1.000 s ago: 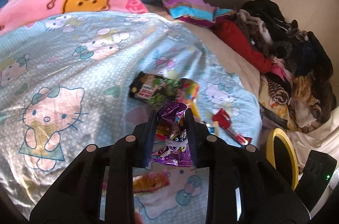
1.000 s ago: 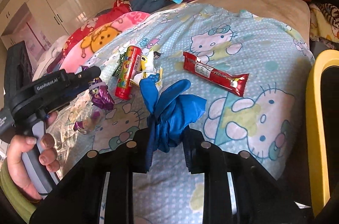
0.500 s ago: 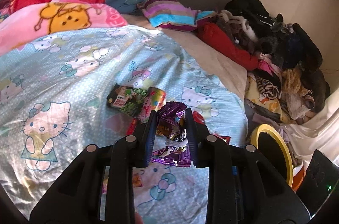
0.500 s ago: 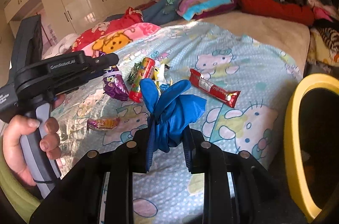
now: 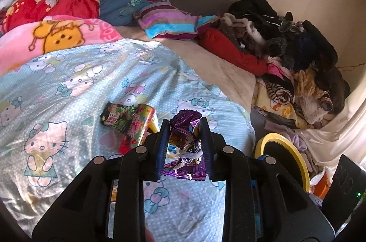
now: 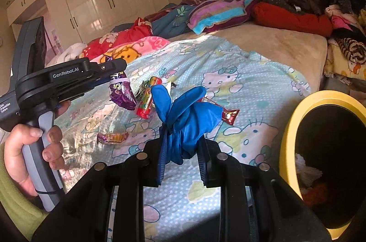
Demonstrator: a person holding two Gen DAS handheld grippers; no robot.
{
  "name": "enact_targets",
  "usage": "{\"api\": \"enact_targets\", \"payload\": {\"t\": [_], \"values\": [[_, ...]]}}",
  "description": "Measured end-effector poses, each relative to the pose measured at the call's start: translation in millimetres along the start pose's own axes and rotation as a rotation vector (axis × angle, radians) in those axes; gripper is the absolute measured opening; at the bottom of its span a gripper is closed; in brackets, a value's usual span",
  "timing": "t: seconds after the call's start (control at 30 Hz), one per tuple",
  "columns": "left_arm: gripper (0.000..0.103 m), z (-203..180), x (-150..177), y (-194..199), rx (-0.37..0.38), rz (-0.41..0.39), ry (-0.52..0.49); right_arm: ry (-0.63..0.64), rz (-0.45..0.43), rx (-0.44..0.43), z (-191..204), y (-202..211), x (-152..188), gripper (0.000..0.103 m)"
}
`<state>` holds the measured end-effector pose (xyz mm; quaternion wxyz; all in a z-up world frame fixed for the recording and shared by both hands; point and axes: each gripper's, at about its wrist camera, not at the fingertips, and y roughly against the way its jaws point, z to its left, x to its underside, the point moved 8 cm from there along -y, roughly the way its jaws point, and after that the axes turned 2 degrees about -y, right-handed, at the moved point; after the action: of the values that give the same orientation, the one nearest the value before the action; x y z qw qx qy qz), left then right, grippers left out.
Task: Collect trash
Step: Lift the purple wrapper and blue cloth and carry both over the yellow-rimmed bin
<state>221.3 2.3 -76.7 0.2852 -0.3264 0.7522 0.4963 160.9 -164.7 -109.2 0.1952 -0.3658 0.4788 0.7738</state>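
Observation:
My left gripper [image 5: 184, 125] is shut on a crumpled purple foil wrapper [image 5: 186, 145], lifted above the cartoon-cat bedsheet [image 5: 68, 81]. In the right wrist view that wrapper [image 6: 121, 93] hangs from the left gripper's fingertips [image 6: 114, 65], with a hand [image 6: 27, 150] on the handle. My right gripper [image 6: 183, 127] is shut on a blue rubber glove [image 6: 185, 118]. On the sheet lie a red candy tube [image 6: 147, 100], a dark green snack packet [image 5: 116, 118], a red bar wrapper [image 6: 228, 115] and a small orange wrapped candy [image 6: 112, 137]. A yellow-rimmed trash bin [image 6: 290, 123] stands at the right beside the bed.
Folded blankets [image 5: 52, 36] and a striped pillow [image 5: 169, 23] lie at the head of the bed. A heap of clothes [image 5: 297, 54] fills the far right side. White wardrobe doors [image 6: 103, 4] stand behind. The bin [image 5: 295, 157] holds some trash inside.
Both grippers have risen from the bed with their loads and swung toward the right; the yellow bin shows larger in both views. The grips have not changed.

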Motion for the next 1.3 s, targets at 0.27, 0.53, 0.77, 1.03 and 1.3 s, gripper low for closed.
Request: {"api": "enact_targets", "payload": {"t": [0.27, 0.53, 0.77, 1.03, 1.3], "values": [[0.020, -19, -4, 9, 0.021, -0.011, -0.029, -0.001, -0.016, 0.008, -6, 14, -2, 0.023], [0.020, -40, -2, 14, 0.052, -0.012, -0.053, -0.012, -0.045, 0.027, -16, 30, -7, 0.023], [0.020, -61, 4, 17, 0.074, -0.009, -0.093, -0.044, -0.070, 0.043, -32, 45, -12, 0.023], [0.020, -83, 9, 20, 0.103, -0.001, -0.129, -0.055, -0.096, 0.048, -42, 59, -17, 0.024], [0.020, -100, 15, 21, 0.129, 0.008, -0.159, -0.069, -0.116, 0.060, -52, 69, -20, 0.024]]}}
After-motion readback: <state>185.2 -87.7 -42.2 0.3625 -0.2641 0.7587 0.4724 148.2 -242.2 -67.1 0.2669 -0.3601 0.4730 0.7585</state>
